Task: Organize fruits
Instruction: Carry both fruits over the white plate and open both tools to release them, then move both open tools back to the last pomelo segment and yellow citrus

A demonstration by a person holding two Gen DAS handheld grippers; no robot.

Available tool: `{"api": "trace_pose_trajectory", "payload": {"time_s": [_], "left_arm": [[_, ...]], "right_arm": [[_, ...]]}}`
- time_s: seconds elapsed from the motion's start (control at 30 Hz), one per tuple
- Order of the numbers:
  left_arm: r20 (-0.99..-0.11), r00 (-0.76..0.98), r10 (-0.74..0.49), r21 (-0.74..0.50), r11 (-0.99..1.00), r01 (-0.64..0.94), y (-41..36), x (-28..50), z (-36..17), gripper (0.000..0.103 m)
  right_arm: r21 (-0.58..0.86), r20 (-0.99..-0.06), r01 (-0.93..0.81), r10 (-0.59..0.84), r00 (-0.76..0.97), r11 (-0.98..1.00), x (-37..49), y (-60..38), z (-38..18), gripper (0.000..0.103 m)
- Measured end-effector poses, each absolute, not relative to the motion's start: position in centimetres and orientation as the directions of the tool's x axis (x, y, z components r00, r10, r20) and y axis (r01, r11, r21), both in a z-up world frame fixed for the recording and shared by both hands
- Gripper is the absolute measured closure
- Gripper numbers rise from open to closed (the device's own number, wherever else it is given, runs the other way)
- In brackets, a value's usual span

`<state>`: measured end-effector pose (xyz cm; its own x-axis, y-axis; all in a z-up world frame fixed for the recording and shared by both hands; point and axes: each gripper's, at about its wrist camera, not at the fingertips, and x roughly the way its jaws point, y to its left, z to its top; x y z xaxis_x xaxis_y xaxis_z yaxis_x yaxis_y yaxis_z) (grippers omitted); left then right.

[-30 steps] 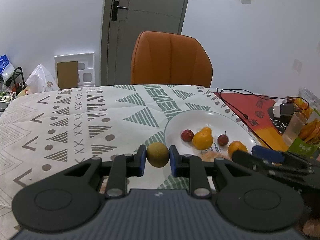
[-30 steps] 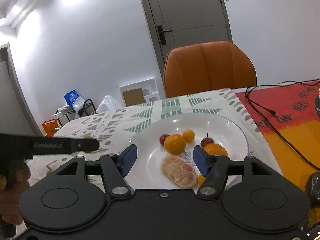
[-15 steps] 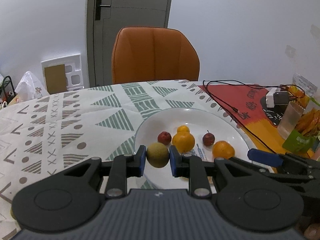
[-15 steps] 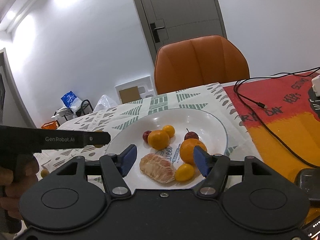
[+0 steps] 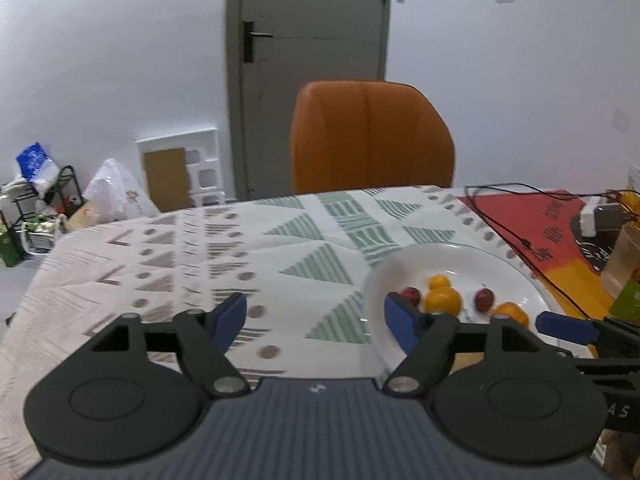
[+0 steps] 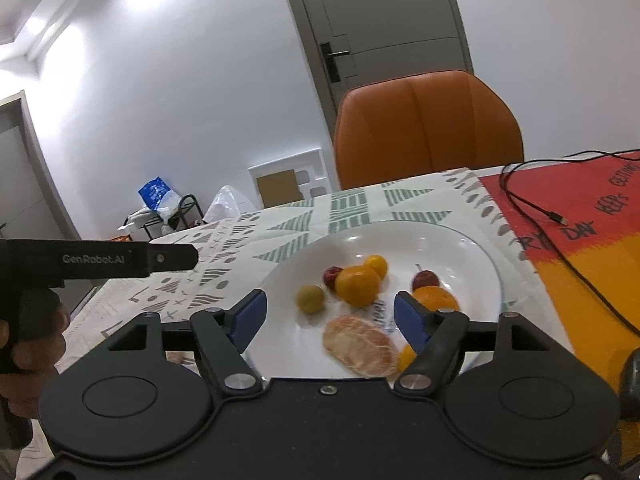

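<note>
White plate (image 6: 472, 248) with mixed fruits (image 6: 357, 285)

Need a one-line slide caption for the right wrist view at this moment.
Open right gripper over the white plate holding a greenish-yellow fruit, oranges and a peeled citrus.

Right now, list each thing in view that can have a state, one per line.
left gripper: open, empty
right gripper: open, empty
green-brown fruit: resting on the plate, free of both grippers
white plate: on the tablecloth, holding fruit
peeled citrus: skin off, lying on the plate
door: closed
black cable: loose end unplugged on the red mat
orange chair: unoccupied
</note>
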<state>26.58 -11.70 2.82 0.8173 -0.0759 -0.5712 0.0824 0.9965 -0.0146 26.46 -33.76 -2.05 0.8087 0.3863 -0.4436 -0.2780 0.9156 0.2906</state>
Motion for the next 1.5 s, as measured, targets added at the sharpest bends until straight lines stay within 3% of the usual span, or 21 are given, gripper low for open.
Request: {"api": "trace_pose_trajectory", "payload": {"time_s": [0.33, 0.63, 1.5], "left_arm": [[-0.546, 0.837, 0.023, -0.01, 0.999, -0.034, -6.7, 24.8, 4.4, 0.022], [-0.551, 0.832, 0.055, -0.043, 0.995, -0.094, -2.6, 23.3, 4.7, 0.013], [-0.616, 0.786, 0.057, -0.089, 0.986, -0.141, 3.0, 20.6, 0.9, 0.014]], "right_arm": [[0.286, -0.429, -0.329, 0.427, 0.796, 0.9, 26.0, -30.5, -0.6, 0.013], [0.272, -0.424, -0.388, 0.472, 0.773, 0.88, 25.7, -27.4, 0.2, 0.002], [0.225, -0.503, -0.49, 0.532, 0.682, 0.842, 26.2, -20.5, -1.2, 0.001]]}}
